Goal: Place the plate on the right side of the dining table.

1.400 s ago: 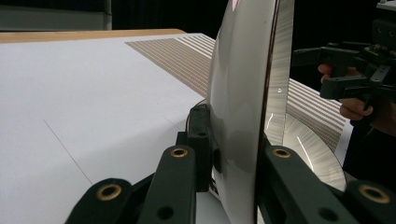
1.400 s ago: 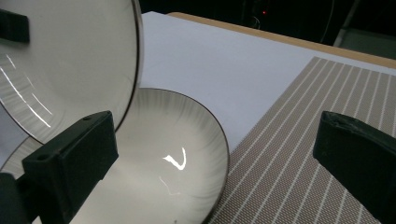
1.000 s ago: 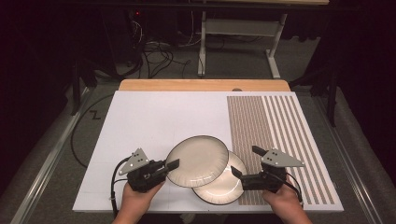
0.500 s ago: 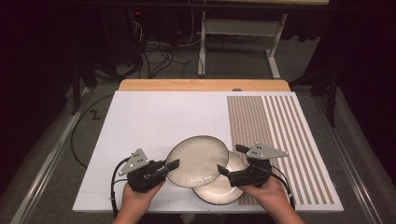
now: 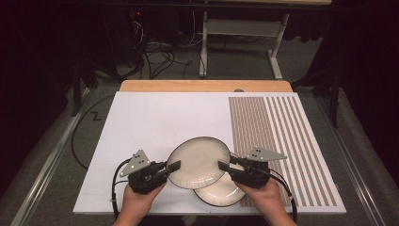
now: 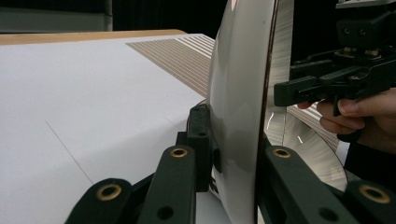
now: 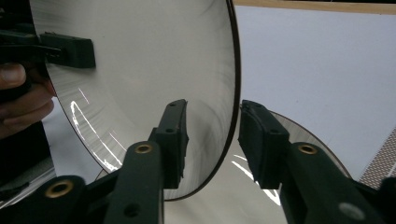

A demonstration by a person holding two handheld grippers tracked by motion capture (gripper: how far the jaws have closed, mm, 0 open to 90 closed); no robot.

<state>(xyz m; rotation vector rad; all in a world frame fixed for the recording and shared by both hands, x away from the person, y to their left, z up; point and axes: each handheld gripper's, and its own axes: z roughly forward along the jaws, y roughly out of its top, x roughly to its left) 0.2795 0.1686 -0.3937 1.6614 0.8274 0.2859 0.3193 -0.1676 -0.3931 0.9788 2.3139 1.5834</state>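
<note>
Upper plate [image 5: 199, 161]: cream with a dark rim, held up off the table near its front edge, overlapping the far-left part of a second plate below it.
Upper plate, left gripper view: seen edge-on [image 6: 238, 107], rim upright between that gripper's two black jaws.
Lower plate [image 5: 221, 190]: same kind, lying flat on the white mat, partly covered by the upper one (its near-right half shows).
Left gripper [image 5: 170, 167]: jaws pinching the upper plate's left rim, one jaw on each face, pressed against it.
Left hand [image 5: 136, 200]: comes in from the bottom edge of the high view, wrapped round the gripper body from below, forearm pointing forward and slightly right.
Right gripper [image 5: 225, 165]: at the upper plate's right rim; in the right gripper view [image 7: 212, 135] the jaws stand spread, straddling the rim, the left one just beside the plate's inner face, the right one clear of the edge.
Right hand [image 5: 258, 195]: enters from the bottom, gripping the tool from beneath, pointing forward and left toward the plate.
Grey plates: three-cornered, riding on top of each gripper.
White mat [image 5: 155, 117]: covers most of the table.
Striped panel [image 5: 277, 127]: brown-and-white stripes along the mat's right side; the right hand lies over its near-left part.
Wooden table edge [image 5: 207, 85]: shows beyond the mat.
</note>
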